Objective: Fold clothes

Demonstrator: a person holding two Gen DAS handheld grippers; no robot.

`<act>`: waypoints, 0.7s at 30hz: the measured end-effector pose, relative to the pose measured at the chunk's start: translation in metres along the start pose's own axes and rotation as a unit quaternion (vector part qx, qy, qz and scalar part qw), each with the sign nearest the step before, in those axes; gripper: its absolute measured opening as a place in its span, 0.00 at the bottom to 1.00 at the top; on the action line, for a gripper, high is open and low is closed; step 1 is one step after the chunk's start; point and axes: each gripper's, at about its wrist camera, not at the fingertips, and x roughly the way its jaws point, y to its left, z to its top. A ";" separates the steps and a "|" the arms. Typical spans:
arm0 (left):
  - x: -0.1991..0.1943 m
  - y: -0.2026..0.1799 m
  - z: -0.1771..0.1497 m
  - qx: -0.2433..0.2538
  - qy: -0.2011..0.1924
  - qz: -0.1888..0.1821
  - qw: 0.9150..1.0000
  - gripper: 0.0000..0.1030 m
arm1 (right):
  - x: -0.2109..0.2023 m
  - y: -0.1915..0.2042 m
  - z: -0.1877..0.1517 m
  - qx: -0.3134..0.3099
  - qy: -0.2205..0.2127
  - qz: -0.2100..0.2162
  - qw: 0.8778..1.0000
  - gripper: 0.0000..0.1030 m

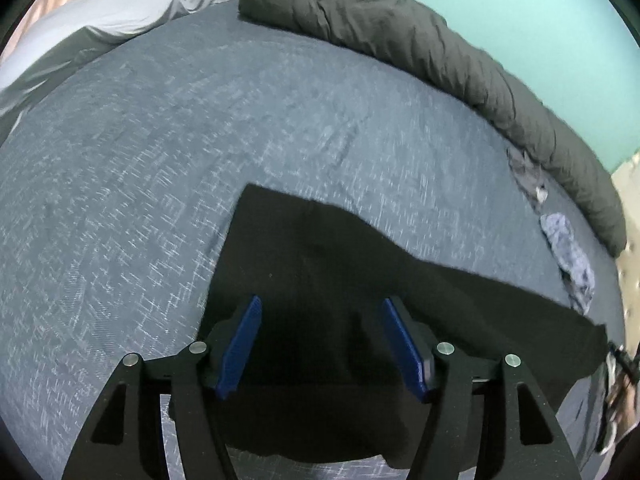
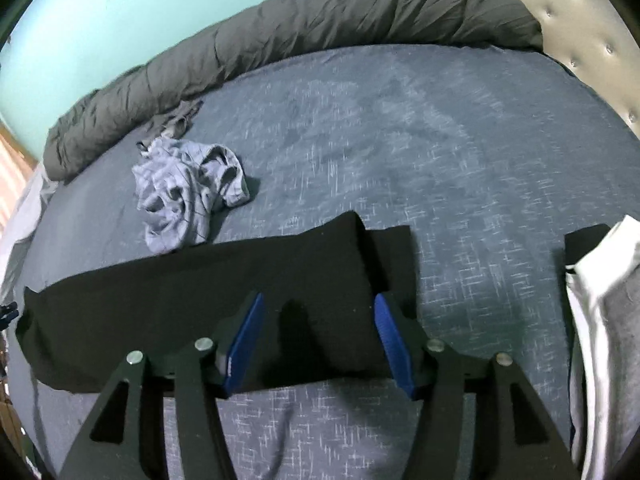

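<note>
Right wrist view: bed [image 2: 460,152] with blue-grey sheet fills the frame, one rolled dark grey duvet [image 2: 280,28] along the far edge against the wall. One black garment [image 2: 160,304] lies flat on the bed as a long strip, doubled over at its right end; looks partly folded, but can't tell how many folds are in it or how many remain. One crumpled light blue garment [image 2: 184,188] sits just beyond it, clearly unfolded, so that's left to do. A stack at the right edge [image 2: 600,320] shows white, grey and black layers, apparently folded items; count unclear, cropped by the frame.

Judgement: mid-task. At least one piece loose, one in work, some seemingly done.

Right gripper [image 2: 320,340] hovers over the right end of the black garment, fingers spread, nothing between them. Left gripper [image 1: 322,344] sits over the other end, fingers likewise spread and empty. Whether either touches the cloth, can't tell.

Count: two grippers, one duvet, one black garment, one blue garment, one stack.
</note>
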 end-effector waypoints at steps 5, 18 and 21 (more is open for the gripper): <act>0.009 -0.001 -0.007 0.001 0.001 -0.003 1.000 0.65 | 0.005 -0.001 0.005 0.013 -0.017 -0.001 1.000 0.11; 0.019 -0.004 -0.017 0.013 0.009 0.010 1.000 0.66 | 0.017 -0.007 0.039 0.064 -0.038 -0.081 0.994 0.06; 0.021 -0.004 -0.018 0.012 0.008 0.008 1.000 0.66 | 0.030 -0.010 0.029 0.045 -0.016 -0.104 0.993 0.10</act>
